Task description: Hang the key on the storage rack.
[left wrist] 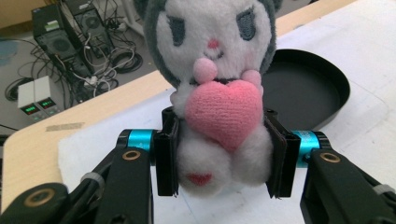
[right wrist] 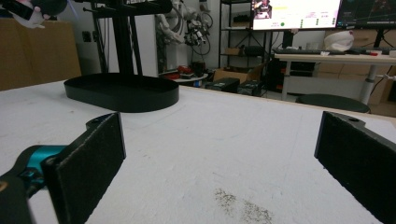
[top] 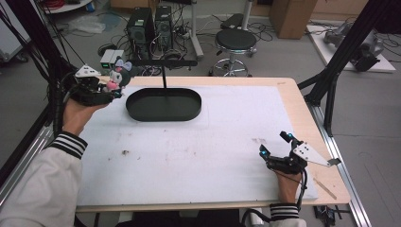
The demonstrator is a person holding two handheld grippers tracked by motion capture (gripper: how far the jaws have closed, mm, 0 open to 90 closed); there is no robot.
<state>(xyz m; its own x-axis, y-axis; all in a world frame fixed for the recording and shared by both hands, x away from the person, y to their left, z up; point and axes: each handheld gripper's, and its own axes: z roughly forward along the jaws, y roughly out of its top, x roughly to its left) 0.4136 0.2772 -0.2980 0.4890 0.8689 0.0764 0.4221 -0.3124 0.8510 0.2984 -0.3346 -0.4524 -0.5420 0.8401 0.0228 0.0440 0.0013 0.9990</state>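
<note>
At far left, above the table's back corner, the left gripper (top: 115, 91) clamps a plush doll (left wrist: 215, 93) hugging a pink heart, just left of the black oval tray (top: 163, 105). Far right, the right gripper (top: 273, 149) rests with jaws spread wide, nothing between them.

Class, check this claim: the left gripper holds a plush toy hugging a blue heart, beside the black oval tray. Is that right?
Not quite. The left gripper does hold the plush toy near the black oval tray, but the left gripper view shows the heart is pink, not blue.
</note>
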